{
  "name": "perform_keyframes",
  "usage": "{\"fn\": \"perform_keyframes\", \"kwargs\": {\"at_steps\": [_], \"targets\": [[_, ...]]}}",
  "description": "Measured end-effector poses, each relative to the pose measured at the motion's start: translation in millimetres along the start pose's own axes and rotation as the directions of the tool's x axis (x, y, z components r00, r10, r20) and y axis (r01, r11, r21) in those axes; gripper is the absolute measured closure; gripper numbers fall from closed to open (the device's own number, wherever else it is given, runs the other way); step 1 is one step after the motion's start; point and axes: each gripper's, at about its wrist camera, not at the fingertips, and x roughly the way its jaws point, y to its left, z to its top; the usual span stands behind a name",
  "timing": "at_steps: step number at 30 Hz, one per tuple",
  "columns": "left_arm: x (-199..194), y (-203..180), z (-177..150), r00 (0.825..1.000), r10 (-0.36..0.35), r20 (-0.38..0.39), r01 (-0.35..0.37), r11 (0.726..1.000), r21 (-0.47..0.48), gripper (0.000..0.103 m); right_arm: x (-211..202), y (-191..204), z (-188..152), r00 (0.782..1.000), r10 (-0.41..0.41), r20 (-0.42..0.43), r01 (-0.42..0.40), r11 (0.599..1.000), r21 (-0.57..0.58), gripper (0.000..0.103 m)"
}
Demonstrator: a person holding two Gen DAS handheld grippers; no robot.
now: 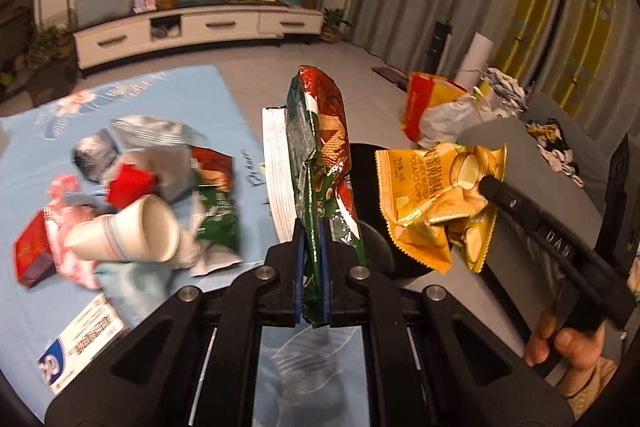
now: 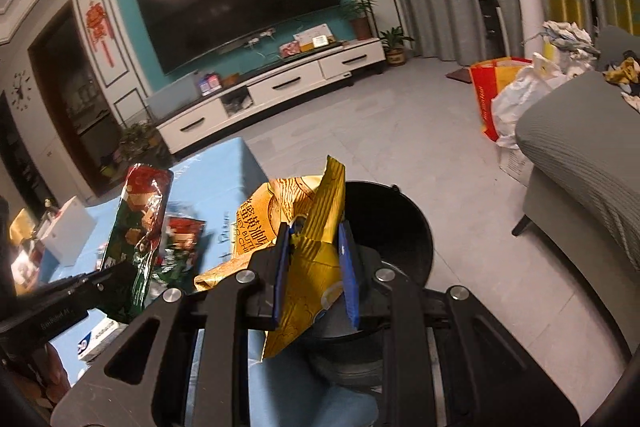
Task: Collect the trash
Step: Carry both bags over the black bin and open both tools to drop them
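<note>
Counted, taking the black bin (image 2: 396, 223) as landmark. Bins: one. Snack bags held up beside it: two, one green-and-red bag (image 1: 324, 163) left of the bin and one yellow chip bag (image 2: 308, 259) at its near rim. Grippers: two, the left gripper (image 1: 311, 267) and the right gripper (image 2: 314, 271). Paper cups: one white cup (image 1: 136, 235), on the blue cloth (image 1: 160, 91) well left of the bin. Loose wrappers around that cup: several, blurred, exact number not readable.
</note>
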Motion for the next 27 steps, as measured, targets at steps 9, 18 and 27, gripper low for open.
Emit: {"fn": "perform_keyframes", "kwargs": {"at_steps": [9, 18, 27], "targets": [[72, -22, 21, 0.99, -0.083, -0.115, 0.087, 0.996, 0.03, 0.094, 35, -17, 2, 0.997, -0.073, -0.026, 0.073, 0.997, -0.008, 0.071], [110, -34, 15, 0.986, -0.051, -0.161, 0.059, 0.997, 0.046, 0.034, 74, -47, -8, 0.991, -0.076, -0.106, 0.082, 0.995, 0.053, 0.048], [41, -14, -14, 0.994, 0.027, -0.105, -0.017, 0.996, 0.088, 0.013, 42, -41, -15, 0.992, -0.018, -0.126, 0.032, 0.993, 0.112, 0.043]]}}
